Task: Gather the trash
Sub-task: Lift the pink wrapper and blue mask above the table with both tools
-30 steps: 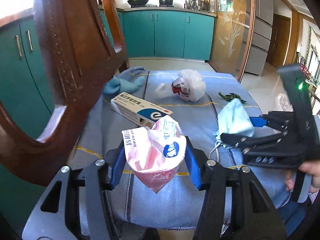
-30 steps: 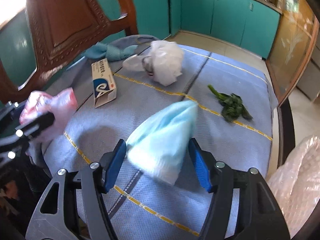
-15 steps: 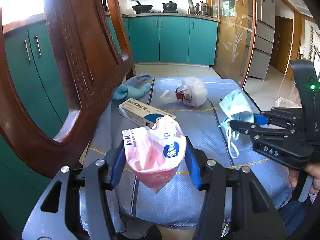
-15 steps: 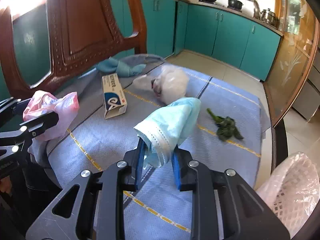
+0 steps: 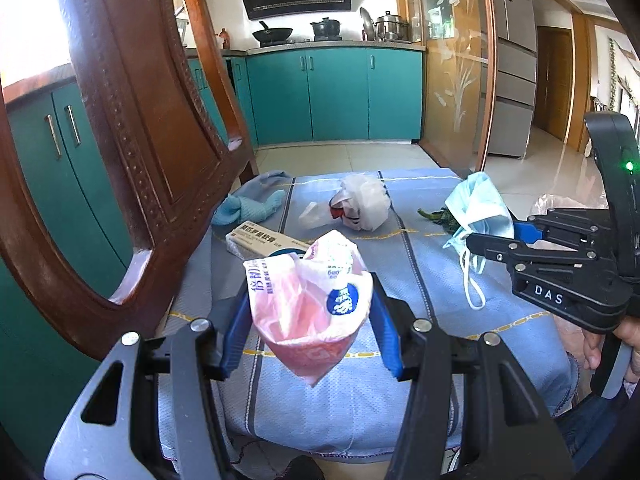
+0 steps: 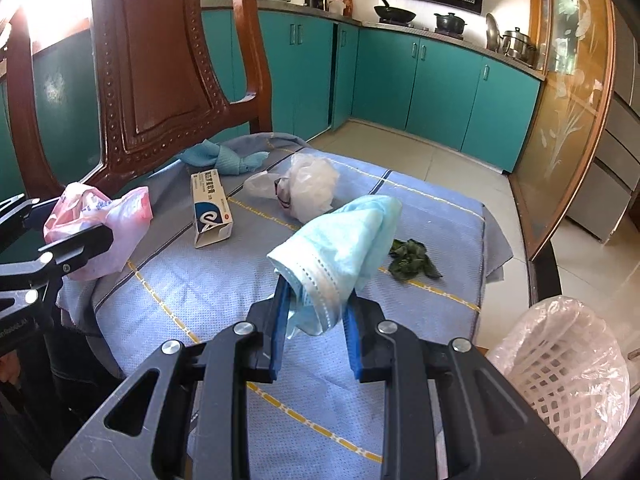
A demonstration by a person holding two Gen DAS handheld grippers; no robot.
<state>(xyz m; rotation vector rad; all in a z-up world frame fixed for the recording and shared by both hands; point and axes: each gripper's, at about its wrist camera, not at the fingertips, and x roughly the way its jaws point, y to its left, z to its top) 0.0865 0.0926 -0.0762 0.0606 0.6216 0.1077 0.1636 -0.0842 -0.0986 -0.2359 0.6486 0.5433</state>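
Teal kitchen cabinets (image 5: 340, 92) and a stove with pots fill the background of the left wrist view, with a carved wooden chair back (image 5: 132, 128) close on the left. Below lies a table (image 5: 420, 264) under a blue cloth with yellow lines. The left tongs (image 5: 310, 336) are clamped on a crumpled pink plastic bag (image 5: 308, 312), held up off the cloth. Behind it rest a white medicine box (image 5: 260, 242), a knotted teal rag (image 5: 250, 206), a crumpled white plastic bag (image 5: 360, 206) and a dark green leafy scrap (image 5: 438, 216). At the right edge, the right tongs (image 5: 476, 242) pinch a light blue face mask (image 5: 478, 208), its ear loops dangling above the cloth.

From the right wrist view, the same cabinets (image 6: 440, 92) curve around the room behind the chair back (image 6: 160, 64). The right tongs (image 6: 316, 316) are closed on the face mask (image 6: 340, 248), which stands up between the blue pads, clear of the table (image 6: 200, 292). The medicine box (image 6: 210, 210), teal rag (image 6: 224, 160), white plastic bag (image 6: 308, 188) and leafy scrap (image 6: 412, 264) lie on the cloth beyond. At far left the left tongs (image 6: 86, 236) hold the pink plastic bag (image 6: 100, 224). A white lattice waste basket (image 6: 560, 364) lined with clear plastic sits at lower right, beside the table.
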